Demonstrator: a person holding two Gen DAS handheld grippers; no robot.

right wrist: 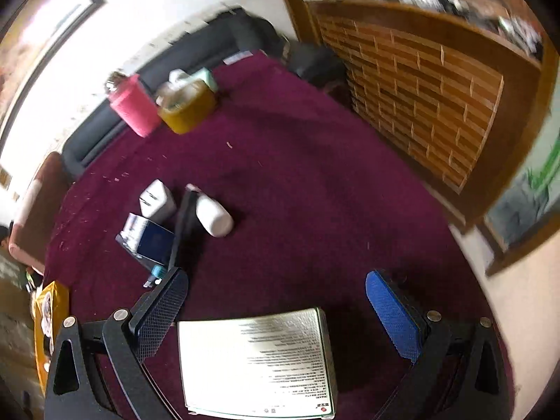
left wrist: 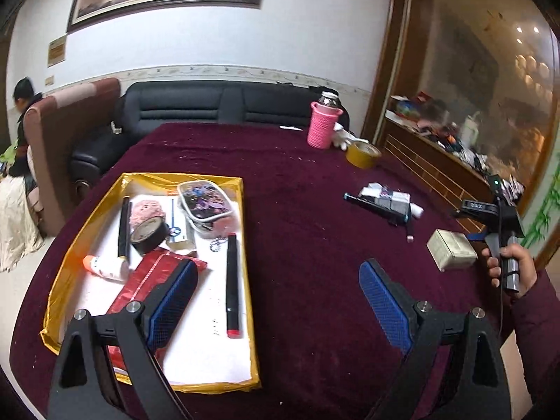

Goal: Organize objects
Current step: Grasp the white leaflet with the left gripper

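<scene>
Both grippers hang over a round table [left wrist: 297,182] draped in dark red cloth. The left gripper [left wrist: 280,301] has its blue-padded jaws spread wide and holds nothing; one finger sits above a gold-rimmed tray [left wrist: 59,273] near the table's left edge. In that tray lie a black marker with a red end [left wrist: 232,280], a roll of black tape [left wrist: 148,236], a red packet [left wrist: 140,280], a small white bottle [left wrist: 106,266], a printed pouch [left wrist: 204,197] and a pink puff [left wrist: 147,208].

The right gripper [right wrist: 276,301] is also spread apart, its fingers either side of a pale printed box [right wrist: 257,360] lying flat by the near right edge, not touching it. Further in, a white bottle [right wrist: 213,215], a dark pen [right wrist: 182,231] and a small dark blue box [right wrist: 154,241] cluster together. At the far edge stand a pink sleeved flask [left wrist: 323,120] and a yellow tape roll [left wrist: 362,154], just beside each other.
</scene>
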